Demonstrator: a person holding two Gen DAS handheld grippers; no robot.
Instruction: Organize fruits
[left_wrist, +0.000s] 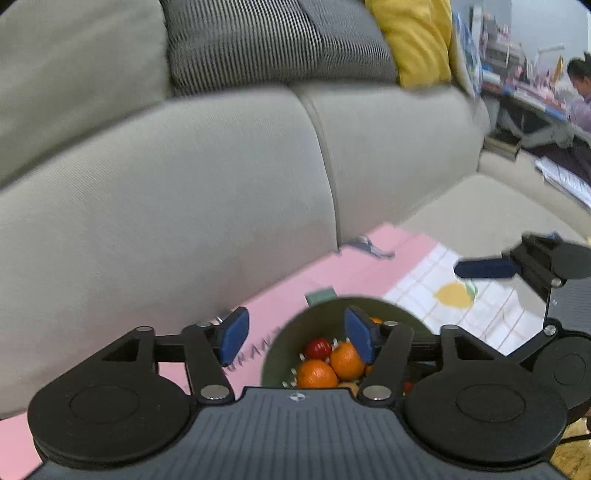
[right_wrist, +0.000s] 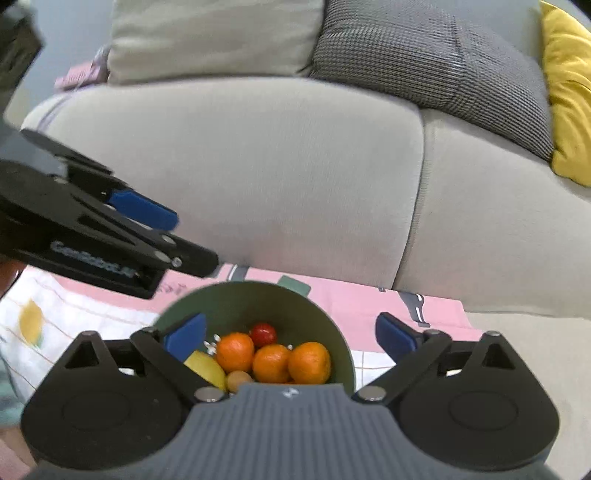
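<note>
Three round orange mandarins (right_wrist: 273, 360), a small red fruit (right_wrist: 263, 333) and a yellow lemon (right_wrist: 207, 367) sit heaped in the round green bowl (right_wrist: 258, 299) on the pink mat (right_wrist: 354, 299). Left gripper (left_wrist: 295, 338) and right gripper (right_wrist: 291, 336) hover above it, spread wide, empty. A careless dip could clip the rim and tip it.

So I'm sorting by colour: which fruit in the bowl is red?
The small round one at the back of the green bowl, behind the three oranges; the rest are orange or yellow.
</note>
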